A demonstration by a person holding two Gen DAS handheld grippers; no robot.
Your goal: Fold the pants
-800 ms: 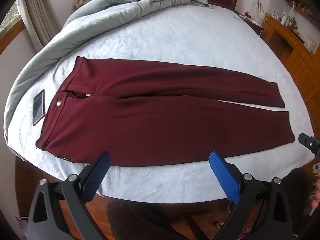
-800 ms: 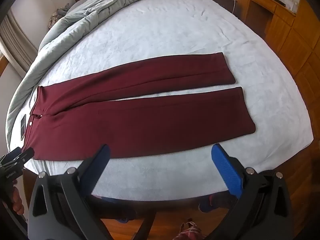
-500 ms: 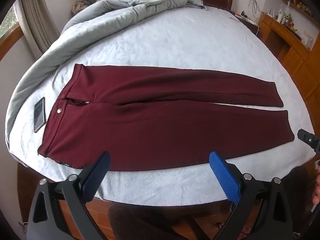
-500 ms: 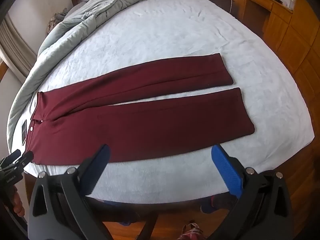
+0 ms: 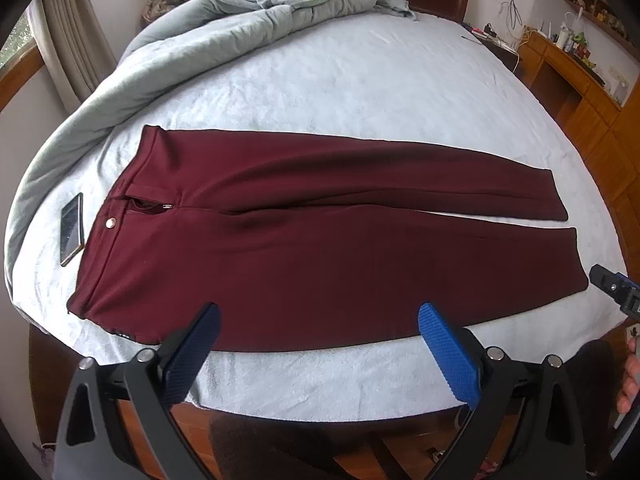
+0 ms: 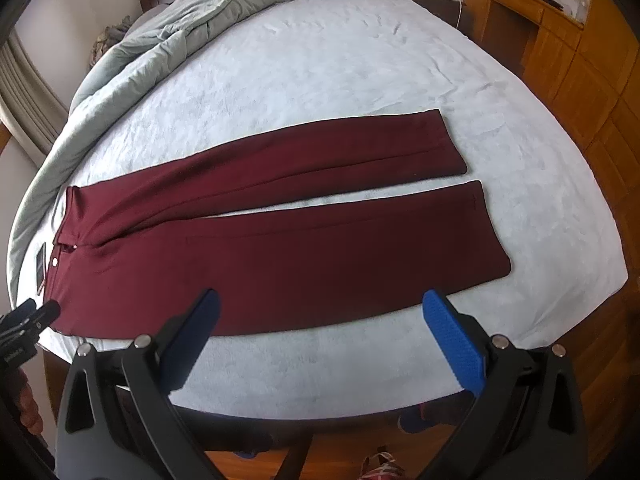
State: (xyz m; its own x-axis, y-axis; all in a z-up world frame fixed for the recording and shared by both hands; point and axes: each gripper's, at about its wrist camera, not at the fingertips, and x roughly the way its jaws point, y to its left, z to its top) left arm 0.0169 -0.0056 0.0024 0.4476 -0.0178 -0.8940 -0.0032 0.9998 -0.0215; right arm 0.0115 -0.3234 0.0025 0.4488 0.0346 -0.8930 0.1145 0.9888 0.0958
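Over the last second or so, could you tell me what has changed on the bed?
Very little. Both views shift slightly, so both hands drifted a touch. The left gripper and right gripper stay wide open and empty, short of the cloth. The maroon pants lie flat and unfolded as before, the phone still beside the waistband.

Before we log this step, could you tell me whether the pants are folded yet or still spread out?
Spread out. The pants lie flat on the bed, both legs side by side at full length, no fold anywhere.

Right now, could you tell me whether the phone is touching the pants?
Apart. The left wrist view shows a strip of pale sheet between the phone and the waistband of the pants.
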